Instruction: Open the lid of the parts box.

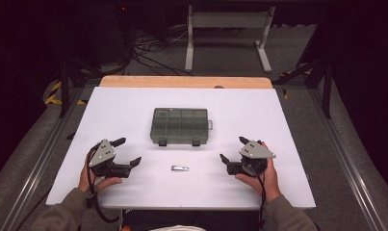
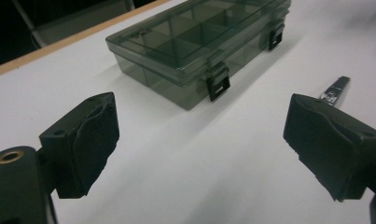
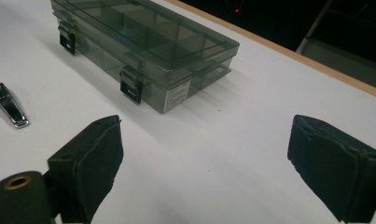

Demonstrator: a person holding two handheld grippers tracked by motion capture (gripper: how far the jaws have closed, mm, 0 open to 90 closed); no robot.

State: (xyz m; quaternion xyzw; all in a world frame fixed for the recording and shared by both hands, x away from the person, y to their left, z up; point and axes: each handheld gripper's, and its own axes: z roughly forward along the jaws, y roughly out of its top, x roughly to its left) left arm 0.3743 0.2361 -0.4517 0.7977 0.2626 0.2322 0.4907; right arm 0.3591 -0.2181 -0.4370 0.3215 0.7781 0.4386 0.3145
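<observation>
Lying flat on the white table [image 1: 134, 110], near its front edge, a small metal nail clipper [image 1: 180, 168] sits midway between the two grippers and touches neither. Same clipper in the right gripper view [image 3: 8, 110], off to the side of the jaws, and in the left gripper view [image 2: 335, 88], partly hidden behind one jaw.

Just beyond the clipper, apart from it: a smoky translucent compartment box [image 1: 180, 126]. Lid down, two black latches on its near face appear fastened. Dividers show through the lid; compartments look empty, though the tint makes that hard to confirm.

Left gripper [image 1: 125, 151]: jaws spread wide, nothing between them, resting low near the table's front left. Right gripper [image 1: 233, 149]: likewise wide, nothing held, near the front right. Both point inward toward the clipper and box.

Judgement: start of the work, nothing grasped yet. Likely aim is the clipper going into the box, so the box needs opening first.

Next move calls for:
- one gripper steadying the box body while the other works the latches, or
- picking the clipper up first. It lies thin and flat, so the jaws must come down low, straddle its narrow width and close squarely, or it may skid on the smooth tabletop.
</observation>
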